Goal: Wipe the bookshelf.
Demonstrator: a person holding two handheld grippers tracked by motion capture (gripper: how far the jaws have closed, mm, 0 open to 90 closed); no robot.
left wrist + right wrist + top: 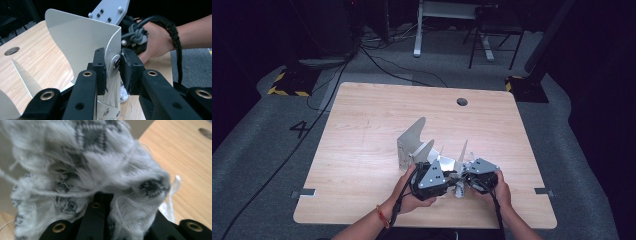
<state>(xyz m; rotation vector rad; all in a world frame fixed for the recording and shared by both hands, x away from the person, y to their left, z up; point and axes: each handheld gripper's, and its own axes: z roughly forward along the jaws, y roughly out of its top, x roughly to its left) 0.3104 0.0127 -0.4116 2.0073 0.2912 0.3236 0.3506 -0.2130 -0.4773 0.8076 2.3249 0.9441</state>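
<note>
Your right gripper (pixel 102 202) is buried in frayed grey-white cloth (pixel 95 170), jaws apparently closed on it. Your left gripper (pixel 113 67) pinches the metal bracket (pixel 82 42) at a bolt. Both sit at six o'clock on the table (pixel 362 125); open wood stretches toward twelve.
</note>
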